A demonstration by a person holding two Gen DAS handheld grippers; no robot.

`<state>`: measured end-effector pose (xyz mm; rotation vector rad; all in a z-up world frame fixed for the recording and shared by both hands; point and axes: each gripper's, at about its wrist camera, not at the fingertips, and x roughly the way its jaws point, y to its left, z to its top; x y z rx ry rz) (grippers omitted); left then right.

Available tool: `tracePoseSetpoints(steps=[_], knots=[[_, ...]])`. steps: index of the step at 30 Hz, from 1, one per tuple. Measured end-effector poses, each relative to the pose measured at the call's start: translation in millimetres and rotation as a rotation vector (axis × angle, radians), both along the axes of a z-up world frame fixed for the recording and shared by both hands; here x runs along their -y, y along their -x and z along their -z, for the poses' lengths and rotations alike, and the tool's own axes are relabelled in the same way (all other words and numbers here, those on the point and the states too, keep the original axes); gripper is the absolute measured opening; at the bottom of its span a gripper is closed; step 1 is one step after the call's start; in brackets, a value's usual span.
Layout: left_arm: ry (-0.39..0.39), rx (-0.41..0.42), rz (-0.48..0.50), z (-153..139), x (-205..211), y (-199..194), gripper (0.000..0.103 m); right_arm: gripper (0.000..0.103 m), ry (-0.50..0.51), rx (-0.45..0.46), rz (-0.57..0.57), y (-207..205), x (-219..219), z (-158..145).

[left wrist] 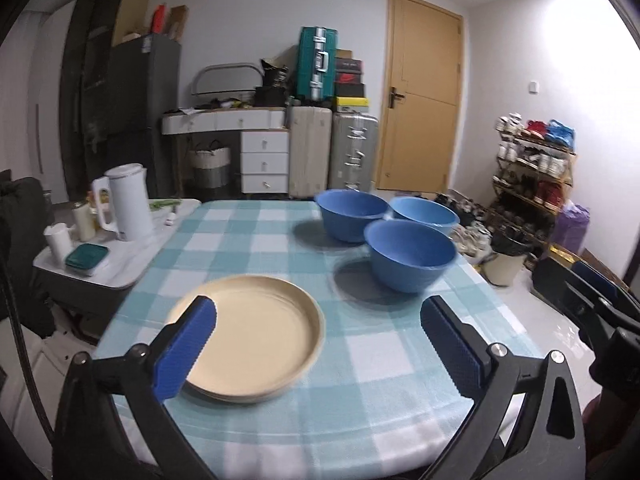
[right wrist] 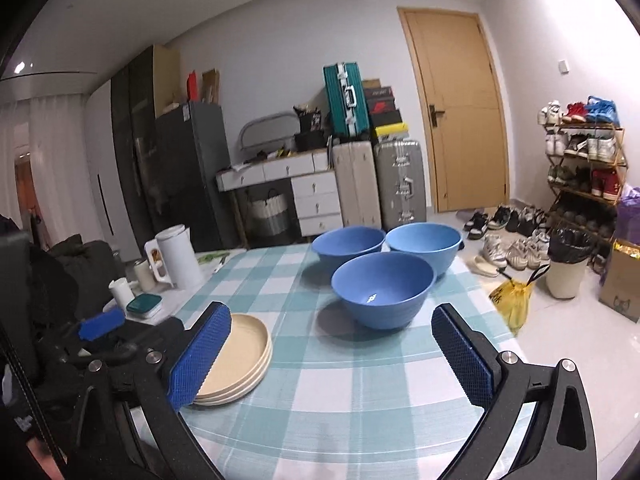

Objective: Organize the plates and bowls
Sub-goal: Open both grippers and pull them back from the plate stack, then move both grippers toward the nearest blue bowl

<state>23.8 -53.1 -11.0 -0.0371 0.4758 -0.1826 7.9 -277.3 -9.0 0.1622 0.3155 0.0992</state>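
White kettle (left wrist: pixel 130 202), teal suitcase (left wrist: pixel 316 63), wooden door (left wrist: pixel 424 104), shoe rack (right wrist: pixel 586 160).

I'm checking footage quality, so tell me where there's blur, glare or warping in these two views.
Left wrist: nearest blue bowl and plate stack smeared by motion, wall at top right blown out. Right wrist: sharper, small glint inside that bowl. Both: fisheye bending, dark corners.

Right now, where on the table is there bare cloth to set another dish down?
Bare cloth lies in front of the nearest blue bowl, right of the plate stack. More lies behind the plates, left of the bowls. The far right corner is crowded with three bowls.
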Motion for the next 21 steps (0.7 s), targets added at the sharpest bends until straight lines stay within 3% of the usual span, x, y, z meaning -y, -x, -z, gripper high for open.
tracePoseSetpoints(steps=[10, 21], knots=[[-0.033, -0.079, 0.048, 21.3, 29.9, -15.2, 0.103, 0.102, -0.009, -0.048, 0.048, 9.6, 31.6, 33.5], [-0.042, -0.179, 0.093, 45.6, 52.9, -42.3, 0.103, 0.102, -0.033, -0.128, 0.031, -19.9, 44.3, 64.7]])
